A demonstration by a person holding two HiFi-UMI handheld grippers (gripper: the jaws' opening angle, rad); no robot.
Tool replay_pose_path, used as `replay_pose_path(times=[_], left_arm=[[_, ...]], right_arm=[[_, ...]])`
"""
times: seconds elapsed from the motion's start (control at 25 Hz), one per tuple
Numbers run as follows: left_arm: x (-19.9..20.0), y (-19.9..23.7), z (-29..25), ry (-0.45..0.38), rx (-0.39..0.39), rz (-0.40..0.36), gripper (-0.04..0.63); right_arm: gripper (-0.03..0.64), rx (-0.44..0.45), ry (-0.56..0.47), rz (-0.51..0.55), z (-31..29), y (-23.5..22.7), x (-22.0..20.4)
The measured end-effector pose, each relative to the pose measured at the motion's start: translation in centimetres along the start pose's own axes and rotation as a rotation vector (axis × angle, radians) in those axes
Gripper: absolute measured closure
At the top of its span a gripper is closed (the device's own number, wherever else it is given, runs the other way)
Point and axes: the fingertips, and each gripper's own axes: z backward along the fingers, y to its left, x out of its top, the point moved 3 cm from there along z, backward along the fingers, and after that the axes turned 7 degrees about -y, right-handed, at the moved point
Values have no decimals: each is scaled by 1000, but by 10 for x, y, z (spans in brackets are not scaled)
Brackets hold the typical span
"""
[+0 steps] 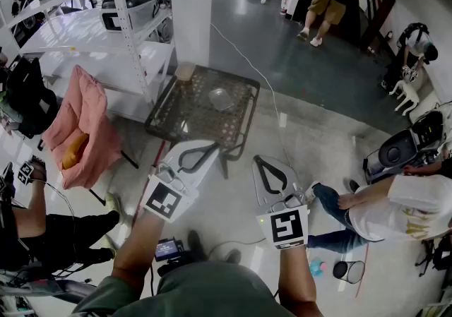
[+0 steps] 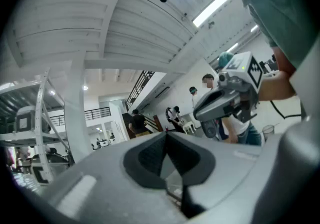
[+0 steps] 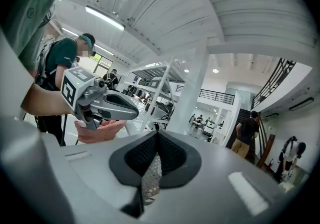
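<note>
Nearest, the left claw and right claw hang side by side over the floor, each with jaws pressed together on nothing. Ahead, closest to the left claw, stands a metal mesh bench with a clear bowl on it

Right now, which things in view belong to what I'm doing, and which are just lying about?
In hand: left tool, shut and empty; right tool, shut and empty; nearest ahead, the mesh table with a glass bowl on it.
Lying about: pink cloth; white shelving; dark bin on the floor.
</note>
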Motion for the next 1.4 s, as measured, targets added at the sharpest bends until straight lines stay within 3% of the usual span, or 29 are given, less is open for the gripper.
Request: replay_pose_path(times=[1.4], left_arm=[[-52, 90, 16, -32, -47, 36, 592]], right_arm=[[611, -85, -2, -86, -98, 5, 1]])
